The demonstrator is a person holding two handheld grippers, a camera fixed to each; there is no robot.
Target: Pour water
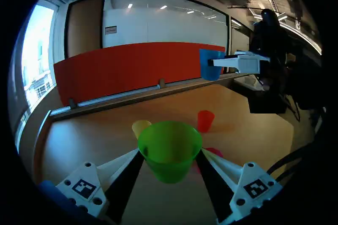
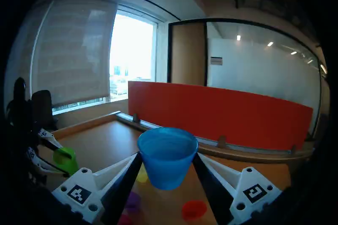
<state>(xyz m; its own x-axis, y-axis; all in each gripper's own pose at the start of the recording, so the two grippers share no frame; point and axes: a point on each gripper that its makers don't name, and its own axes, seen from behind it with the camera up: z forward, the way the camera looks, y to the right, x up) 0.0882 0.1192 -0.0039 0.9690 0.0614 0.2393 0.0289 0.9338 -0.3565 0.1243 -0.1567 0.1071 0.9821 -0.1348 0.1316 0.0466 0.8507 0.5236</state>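
Currently, the left gripper holds the green cup between its fingers, upright above the surface, mouth up as receiver. The right gripper has its fingers clamped on the blue cup, also upright, probably to keep the contents level. In the left gripper view the blue cup sits at 2 o'clock, well apart from the green one, so pouring is judged not yet begun.

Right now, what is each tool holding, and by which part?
The left tool grips the green cup by its side walls; the right tool grips the blue cup likewise.
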